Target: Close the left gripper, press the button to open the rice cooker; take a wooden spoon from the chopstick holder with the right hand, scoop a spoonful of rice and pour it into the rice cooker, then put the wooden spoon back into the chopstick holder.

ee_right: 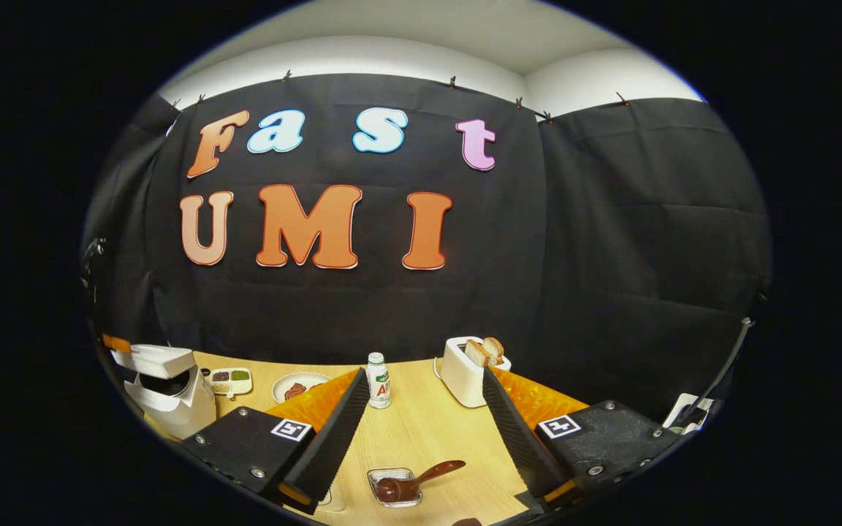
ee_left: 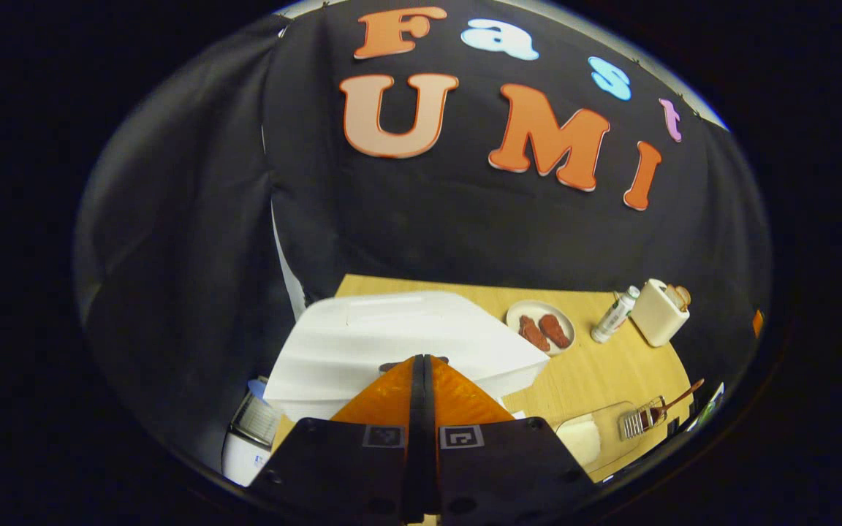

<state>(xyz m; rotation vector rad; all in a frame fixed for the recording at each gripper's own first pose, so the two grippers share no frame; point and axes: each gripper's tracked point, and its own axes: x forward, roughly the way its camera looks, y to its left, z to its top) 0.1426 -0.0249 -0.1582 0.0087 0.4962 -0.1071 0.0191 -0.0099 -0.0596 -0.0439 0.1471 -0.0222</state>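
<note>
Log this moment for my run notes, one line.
rice cooker: lid open | left gripper: shut | right gripper: open | wooden spoon: in holder

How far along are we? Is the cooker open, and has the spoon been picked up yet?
Done: the rice cooker lid stands open. In hand: the left hand-held gripper is shut, at the raised lid; the right hand-held gripper is open above the wooden spoon, which sits in the chopstick holder. Left: grasp spoon, scoop rice, pour, return spoon.

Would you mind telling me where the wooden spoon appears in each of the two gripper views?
Left gripper view: the wooden spoon sits low right, in the wire chopstick holder.
Right gripper view: the spoon lies bottom centre, between this gripper's open fingers.
Shared landmark: the white toaster beside the small bottle.
</note>
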